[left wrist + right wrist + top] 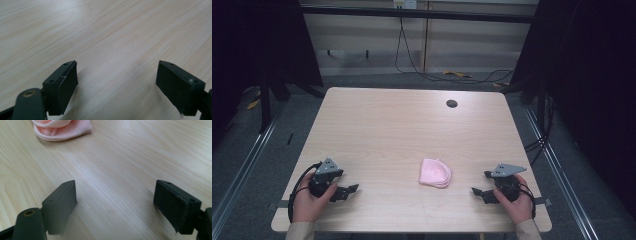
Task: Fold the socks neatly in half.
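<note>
Two handheld grippers rest low at the near edge of a pale wood-grain table (402, 125), one at each side. The left gripper (346, 191) sits in the person's left hand (307, 202), its black jaws pointing inward toward the middle of the table, a grey three-cornered plate on top and a black cable looping off behind it. In the left gripper view its two jaws stand wide apart, blocky and matte black with flat inner faces, and bare laminate lies between them; they hold nothing.

The right gripper (478, 193) is held in the right hand (518, 204) and mirrors the other, jaws pointing inward, with the same grey plate above. In the right gripper view its jaws are likewise spread wide with nothing between them, the inner face of one showing a slightly worn, rough edge.

A small pink cloth (435, 173), soft and folded into a rounded, lumpy bundle with a ribbed hem, lies on the table between the grippers, nearer the right one and touching neither. In the right gripper view it lies (62, 128) at the upper left, beyond the jaws.

A dark round cable hole (452, 103) sits near the table's far edge. Beyond the table, black cables (412, 60) trail over a grey carpeted floor.
</note>
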`<state>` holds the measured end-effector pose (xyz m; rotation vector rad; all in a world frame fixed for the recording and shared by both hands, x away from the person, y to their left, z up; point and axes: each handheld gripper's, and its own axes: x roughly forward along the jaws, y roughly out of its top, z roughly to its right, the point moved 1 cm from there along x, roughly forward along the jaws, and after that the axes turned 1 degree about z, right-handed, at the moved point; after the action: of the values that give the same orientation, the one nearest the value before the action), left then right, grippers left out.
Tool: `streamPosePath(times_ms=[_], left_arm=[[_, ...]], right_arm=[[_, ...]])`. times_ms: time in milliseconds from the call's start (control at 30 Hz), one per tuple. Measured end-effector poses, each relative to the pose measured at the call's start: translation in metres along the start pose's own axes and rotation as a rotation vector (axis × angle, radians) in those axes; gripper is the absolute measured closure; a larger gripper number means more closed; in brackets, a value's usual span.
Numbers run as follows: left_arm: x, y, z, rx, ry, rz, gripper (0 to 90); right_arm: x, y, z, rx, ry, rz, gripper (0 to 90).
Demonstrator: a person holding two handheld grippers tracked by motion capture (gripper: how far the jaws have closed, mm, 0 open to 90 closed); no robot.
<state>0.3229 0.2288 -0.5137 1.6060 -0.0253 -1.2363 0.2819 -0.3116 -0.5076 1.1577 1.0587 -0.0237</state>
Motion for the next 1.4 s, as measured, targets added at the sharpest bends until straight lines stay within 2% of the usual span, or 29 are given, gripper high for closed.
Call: streamPosePath(times_ms=[500,667,1300,1400], left_arm=[[-0.005,-0.010,-0.008,0.003,0.031,0.010,17.4],[-0.003,-0.013,-0.009,0.036,0.041,0.027,15.7],[-0.002,-0.013,-0.009,0.030,0.046,0.033,13.7],[-0.001,-0.013,-0.010,0.024,0.060,0.028,11.4]], right_arm=[[0.000,0.000,-0.001,0.004,0.003,-0.003,17.4],[0.000,0.000,-0.001,0.001,0.004,-0.003,17.2],[0.000,0.000,-0.001,0.001,0.002,-0.004,17.2],[0.000,0.000,-0.001,0.001,0.003,-0.004,17.2]])
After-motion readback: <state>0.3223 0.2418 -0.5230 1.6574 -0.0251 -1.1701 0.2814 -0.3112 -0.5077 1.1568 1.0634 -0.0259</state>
